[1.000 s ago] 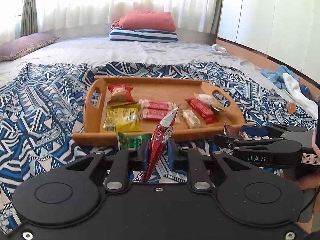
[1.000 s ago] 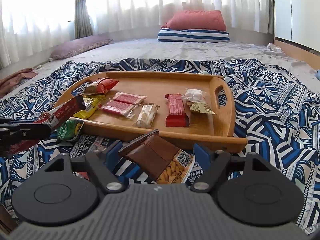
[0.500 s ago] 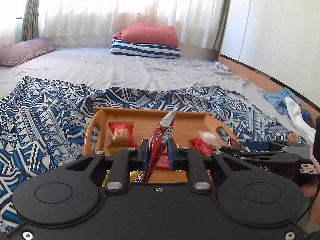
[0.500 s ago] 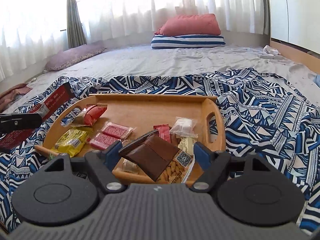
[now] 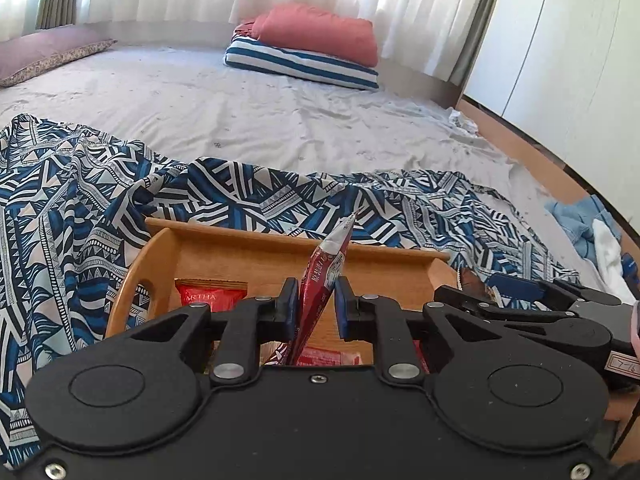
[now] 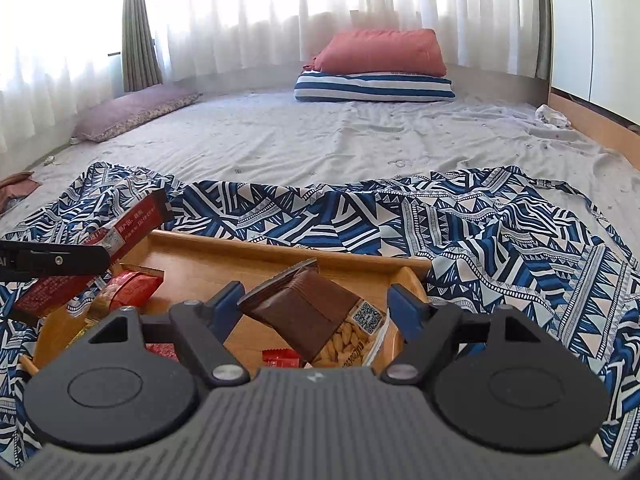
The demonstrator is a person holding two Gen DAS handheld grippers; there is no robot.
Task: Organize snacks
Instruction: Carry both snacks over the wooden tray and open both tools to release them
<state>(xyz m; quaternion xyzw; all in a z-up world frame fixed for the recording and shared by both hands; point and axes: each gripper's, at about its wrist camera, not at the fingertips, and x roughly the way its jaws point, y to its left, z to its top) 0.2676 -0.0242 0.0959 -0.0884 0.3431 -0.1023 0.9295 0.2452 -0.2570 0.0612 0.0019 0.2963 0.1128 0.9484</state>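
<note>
A long red packet (image 5: pixel 320 280) is held upright in the narrow left tongs (image 5: pixel 316 304), and a brown nut packet (image 6: pixel 312 312) is gripped across the wider right tongs (image 6: pixel 316 300). Both are carried above the wooden tray (image 6: pixel 256 250), which lies just ahead of and below the tongs. A lowering and release into the tray is probably called for next. Two packets are held; those in the tray are partly hidden and cannot be counted
</note>
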